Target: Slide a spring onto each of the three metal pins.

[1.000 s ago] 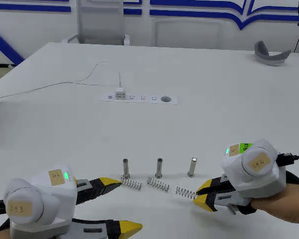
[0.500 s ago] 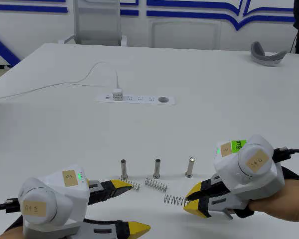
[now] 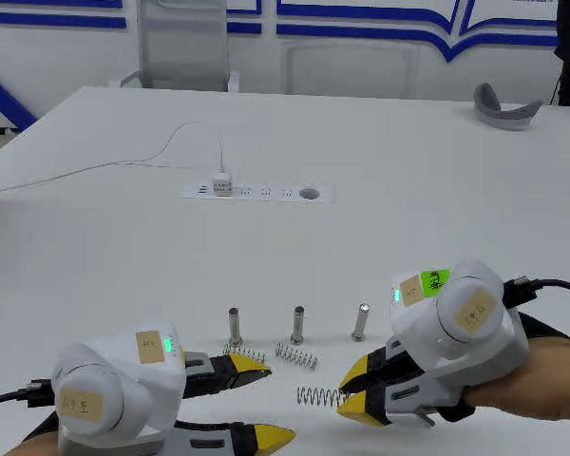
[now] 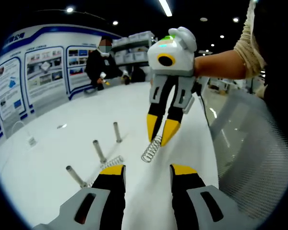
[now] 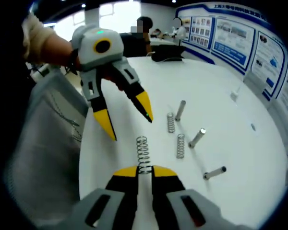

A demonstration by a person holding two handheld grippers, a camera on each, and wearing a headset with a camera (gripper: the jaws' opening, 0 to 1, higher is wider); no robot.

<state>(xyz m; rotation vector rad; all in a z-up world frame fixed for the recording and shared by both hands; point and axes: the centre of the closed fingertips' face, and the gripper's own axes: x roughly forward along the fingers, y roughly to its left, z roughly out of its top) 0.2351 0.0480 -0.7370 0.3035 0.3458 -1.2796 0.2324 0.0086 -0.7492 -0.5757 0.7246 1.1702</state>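
Right gripper (image 3: 350, 394) has pinched a spring (image 3: 315, 395) by one end and dragged it to lower centre, away from the three pins (image 3: 297, 324). Left gripper (image 3: 271, 401) sits lower left with jaws spread, pins all bare

The left tool (image 3: 268, 402) has a fat, round white body. It has two tan stickers (image 3: 150, 346) with dark writing on them and a small green light (image 3: 167, 344). Its two jaws are black with yellow tips. A thin black cable (image 3: 9, 399) comes out of its back.

The right tool (image 3: 348, 393) looks much the same: white and round, with black jaws, yellow tips and tan labels. It also has a bright green sticker (image 3: 433, 279) and a thick black cable (image 3: 556, 284). The arm behind it wears a cream knitted sleeve (image 4: 253, 33).
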